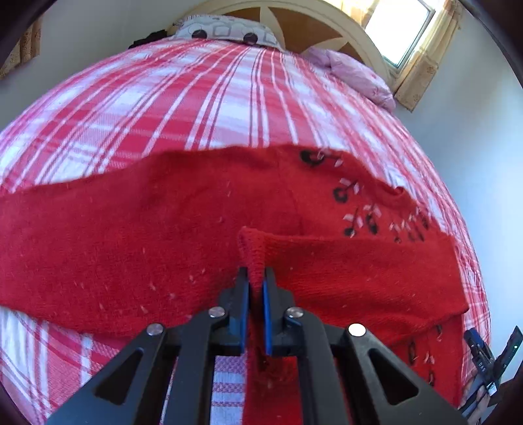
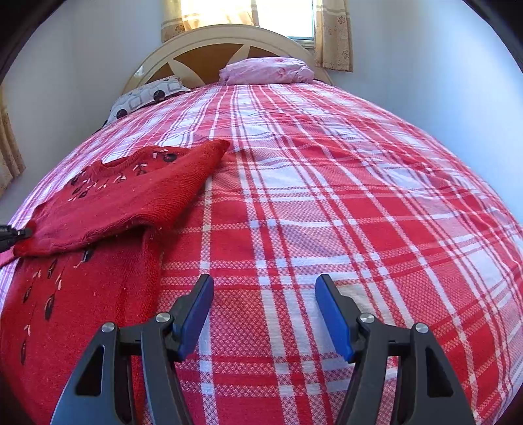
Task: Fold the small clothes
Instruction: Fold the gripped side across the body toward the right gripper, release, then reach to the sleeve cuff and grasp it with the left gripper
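Observation:
A red knitted sweater (image 1: 130,245) with black and pale embroidery lies spread on the plaid bedspread (image 1: 212,98). My left gripper (image 1: 256,271) is shut on the ribbed cuff of a sleeve (image 1: 253,245), which is pinched between the blue pads and lies over the sweater's body. In the right wrist view the sweater (image 2: 114,196) sits at the left, one part folded over the rest. My right gripper (image 2: 264,284) hovers open over bare bedspread to the right of the sweater, with nothing between its fingers. The left gripper's tip (image 2: 13,233) shows at that view's left edge.
A patterned grey pillow (image 2: 143,96) and a pink pillow (image 2: 266,70) lie at the curved headboard (image 2: 228,42), under a curtained window (image 2: 248,13). Pale walls flank the bed on both sides. The bedspread (image 2: 359,196) stretches wide to the right of the sweater.

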The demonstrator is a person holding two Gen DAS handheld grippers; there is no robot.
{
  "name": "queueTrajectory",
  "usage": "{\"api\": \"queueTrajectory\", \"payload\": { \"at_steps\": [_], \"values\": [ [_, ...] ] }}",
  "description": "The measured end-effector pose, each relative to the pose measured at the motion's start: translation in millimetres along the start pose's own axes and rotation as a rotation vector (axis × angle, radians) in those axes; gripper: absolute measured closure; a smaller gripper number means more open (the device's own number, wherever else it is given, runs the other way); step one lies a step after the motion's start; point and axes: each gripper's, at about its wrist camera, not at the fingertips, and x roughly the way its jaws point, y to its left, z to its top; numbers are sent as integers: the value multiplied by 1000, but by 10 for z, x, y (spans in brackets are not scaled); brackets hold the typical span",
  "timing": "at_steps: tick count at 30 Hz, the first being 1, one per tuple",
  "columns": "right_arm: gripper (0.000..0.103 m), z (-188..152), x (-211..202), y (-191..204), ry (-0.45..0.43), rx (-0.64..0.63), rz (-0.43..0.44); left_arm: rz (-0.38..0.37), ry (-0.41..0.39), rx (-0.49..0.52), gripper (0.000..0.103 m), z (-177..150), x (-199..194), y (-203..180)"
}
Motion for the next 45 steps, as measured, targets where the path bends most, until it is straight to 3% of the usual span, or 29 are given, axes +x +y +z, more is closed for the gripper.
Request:
{"api": "queueTrajectory", "payload": {
  "at_steps": [3, 7, 10, 13, 15, 18, 23, 27, 28, 31, 33, 35, 39, 41, 45],
  "values": [
    [38, 116, -147, 138, -39, -58, 1, -14, -17, -13, 88, -49, -19, 23],
    [38, 439, -332, 615, -103, -192, 99, -16, -17, -10, 86, -60, -35, 31],
    [38, 602, -197, 1001, -68, -281, 201, -10, -25, 1, 75, -86, -59, 10],
    [38, 586, 119, 1237, 17, -352, 176, 9, -40, 40, 64, -131, -56, -65],
    [38, 503, 403, 1206, 117, -338, 134, 19, -51, 75, 53, -174, -76, -122],
    [37, 417, 437, 1049, 111, -286, 167, 42, -68, 131, 34, -243, -87, -186],
    [37, 440, 301, 1144, 122, -368, 119, 69, -85, 202, 27, -312, -39, -245],
    [35, 678, 56, 1227, 17, -317, 170, 56, -96, 212, 17, -340, -51, -252],
    [30, 723, 68, 1263, 4, -308, 168, 47, -96, 206, 15, -344, -53, -246],
    [27, 770, 355, 1346, 72, -281, 150, 14, -94, 190, 12, -339, -56, -214],
    [27, 677, 688, 1318, 193, -233, 124, 3, -97, 185, 12, -345, -64, -212],
    [25, 637, 675, 1287, 149, -202, 131, -11, -104, 174, 12, -348, -84, -198],
    [25, 651, 488, 1384, 124, -237, 60, -48, -127, 104, 12, -371, -228, -55],
    [25, 668, 315, 1475, 78, -260, 78, -52, -131, 73, 12, -397, -300, 35],
    [25, 573, 111, 1782, 47, -310, 159, 29, -154, 1, 8, -470, -512, 368]
  ]
}}
